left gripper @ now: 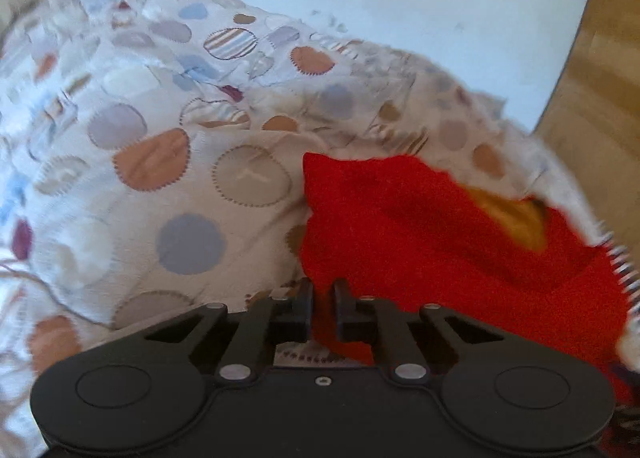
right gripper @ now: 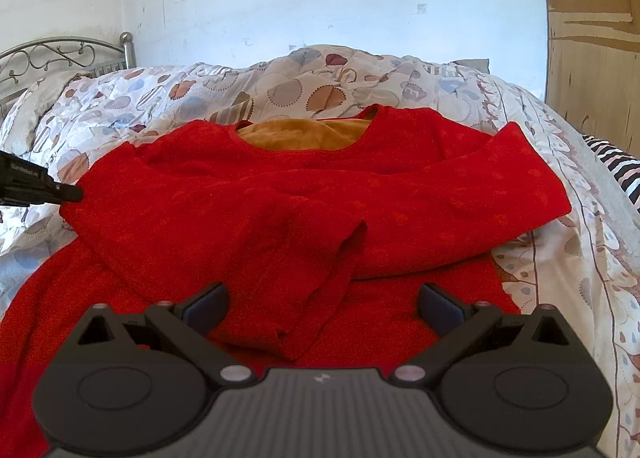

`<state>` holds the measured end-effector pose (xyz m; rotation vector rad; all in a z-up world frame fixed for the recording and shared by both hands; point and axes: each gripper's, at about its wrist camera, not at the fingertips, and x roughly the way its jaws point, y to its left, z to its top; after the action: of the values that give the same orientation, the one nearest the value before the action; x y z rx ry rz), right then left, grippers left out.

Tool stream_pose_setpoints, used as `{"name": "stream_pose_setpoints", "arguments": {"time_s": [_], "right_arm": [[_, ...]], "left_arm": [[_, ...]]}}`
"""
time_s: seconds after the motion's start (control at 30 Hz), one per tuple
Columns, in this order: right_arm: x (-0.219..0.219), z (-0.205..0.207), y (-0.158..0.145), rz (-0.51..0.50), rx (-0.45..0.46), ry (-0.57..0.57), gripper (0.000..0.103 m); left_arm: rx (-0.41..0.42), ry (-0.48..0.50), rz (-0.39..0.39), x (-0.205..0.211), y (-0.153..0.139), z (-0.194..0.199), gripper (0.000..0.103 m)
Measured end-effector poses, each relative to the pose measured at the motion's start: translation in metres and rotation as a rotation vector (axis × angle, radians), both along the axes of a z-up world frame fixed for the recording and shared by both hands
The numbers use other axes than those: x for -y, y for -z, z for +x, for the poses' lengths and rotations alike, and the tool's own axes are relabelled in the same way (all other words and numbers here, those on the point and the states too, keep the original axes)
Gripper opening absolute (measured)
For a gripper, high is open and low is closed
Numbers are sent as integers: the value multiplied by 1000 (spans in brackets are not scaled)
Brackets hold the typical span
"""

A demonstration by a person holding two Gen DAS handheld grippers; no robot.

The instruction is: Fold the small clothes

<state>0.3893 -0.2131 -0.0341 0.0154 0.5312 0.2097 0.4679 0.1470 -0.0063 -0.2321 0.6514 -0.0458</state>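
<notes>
Left wrist view — left gripper (left gripper: 323, 290) pinching red sweater (left gripper: 420, 226) edge; right gripper (right gripper: 323, 304) spread.

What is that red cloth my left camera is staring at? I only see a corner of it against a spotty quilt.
Observer: The right wrist view shows all of it: a long-sleeved red top laid flat on the bed, both sleeves folded across its chest.
Operator: Where is the other gripper?
Observer: The right gripper hovers open over the top's lower part. A sleeve cuff lies between its fingers, not gripped.
Operator: And mine, seen from there?
Observer: The left gripper reaches in from that picture's left side and appears pinched on the top's folded edge.
</notes>
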Motion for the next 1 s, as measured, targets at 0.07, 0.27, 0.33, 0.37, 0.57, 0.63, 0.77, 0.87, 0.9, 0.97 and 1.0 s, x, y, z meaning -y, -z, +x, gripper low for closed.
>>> {"name": "stream_pose_setpoints", "arguments": {"time_s": [0.07, 0.27, 0.33, 0.37, 0.57, 0.63, 0.77, 0.87, 0.9, 0.97, 1.0], "right_arm": [[0, 0, 0, 1, 1, 0, 103], [7, -10, -10, 41, 22, -5, 103], [18, -24, -19, 98, 54, -15, 103], [24, -33, -23, 124, 63, -12, 103], [59, -98, -28, 136, 108, 23, 103], [70, -125, -24, 117, 118, 47, 103], [89, -180, -12, 140, 147, 36, 103], [96, -214, -3, 173, 156, 28, 103], [97, -223, 1, 180, 151, 24, 103], [96, -236, 8, 188, 138, 21, 103], [96, -241, 11, 194, 132, 22, 102]], "left_arm": [[-47, -18, 35, 5, 5, 10, 11], [-15, -55, 18, 2, 6, -2, 46], [9, -32, 7, 2, 2, -20, 69], [28, -18, 8, 3, -1, -31, 73], [123, 89, 41, 20, -5, -115, 98], [122, 123, 27, 26, -1, -144, 100], [91, 161, -24, 35, 14, -194, 102], [53, 182, -42, 41, 28, -222, 102], [44, 182, -46, 42, 33, -230, 102], [5, 175, -64, 43, 44, -242, 102], [-19, 167, -76, 42, 49, -246, 102]]}}
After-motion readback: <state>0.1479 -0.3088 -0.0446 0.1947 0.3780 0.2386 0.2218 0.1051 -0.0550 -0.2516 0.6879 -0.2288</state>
